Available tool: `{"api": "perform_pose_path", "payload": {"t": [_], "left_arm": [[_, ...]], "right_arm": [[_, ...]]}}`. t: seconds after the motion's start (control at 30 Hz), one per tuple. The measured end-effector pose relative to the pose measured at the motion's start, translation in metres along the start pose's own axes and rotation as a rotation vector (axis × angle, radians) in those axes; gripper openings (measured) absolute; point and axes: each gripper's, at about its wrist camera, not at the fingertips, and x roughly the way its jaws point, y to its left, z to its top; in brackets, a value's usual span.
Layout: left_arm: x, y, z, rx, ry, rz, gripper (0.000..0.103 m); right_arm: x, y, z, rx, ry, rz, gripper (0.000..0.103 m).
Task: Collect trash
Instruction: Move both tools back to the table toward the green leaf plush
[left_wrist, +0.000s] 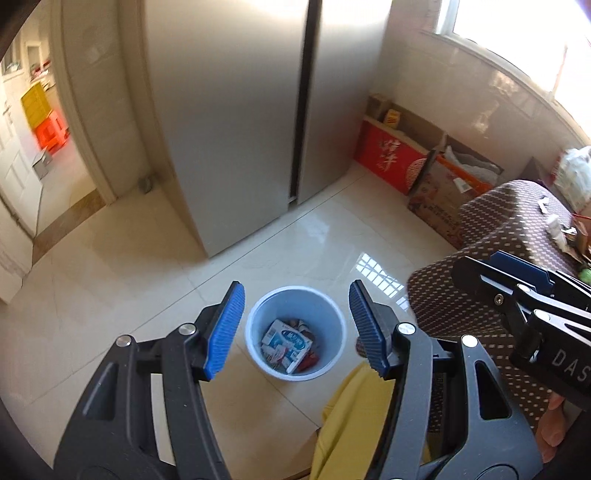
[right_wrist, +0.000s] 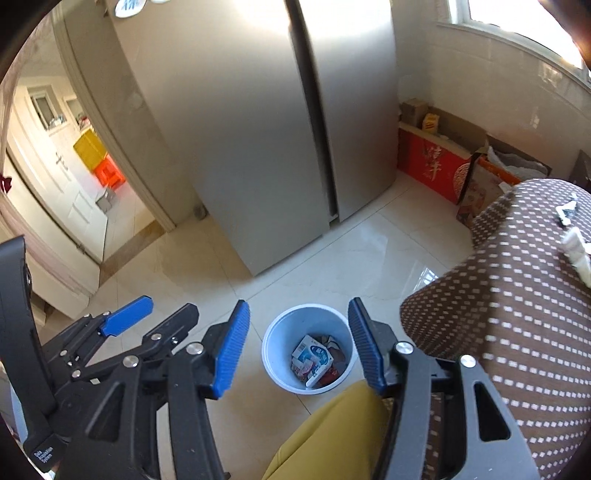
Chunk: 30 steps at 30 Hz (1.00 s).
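Left gripper and right gripper, jaws parted and empty (blue pads apart). Below and between each pair, on the floor: white bin holding trash. Beyond: fridge.

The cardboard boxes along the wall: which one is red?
The red box nearest the fridge, with gold characters on its front; the box beside it is brown.
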Motion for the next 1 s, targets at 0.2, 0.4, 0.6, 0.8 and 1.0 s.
{"api": "perform_pose_path", "payload": {"t": [0.2, 0.4, 0.6, 0.8, 1.0], "left_arm": [[-0.017, -0.045, 0.003, 0.069, -0.04, -0.054, 0.059], [-0.035, -0.09, 0.004, 0.14, -0.071, -0.111, 0.059], [-0.049, -0.137, 0.002, 0.219, -0.092, -0.163, 0.059], [-0.057, -0.185, -0.004, 0.306, -0.091, -0.216, 0.062], [-0.059, -0.229, -0.009, 0.388, -0.081, -0.282, 0.064]], "right_arm": [[-0.04, -0.04, -0.004, 0.08, -0.069, -0.038, 0.057], [-0.085, -0.088, -0.017, 0.174, -0.153, -0.128, 0.068], [-0.128, -0.144, -0.035, 0.286, -0.23, -0.224, 0.079], [-0.159, -0.196, -0.054, 0.379, -0.275, -0.35, 0.082], [-0.175, -0.234, -0.072, 0.461, -0.29, -0.445, 0.082]]}}
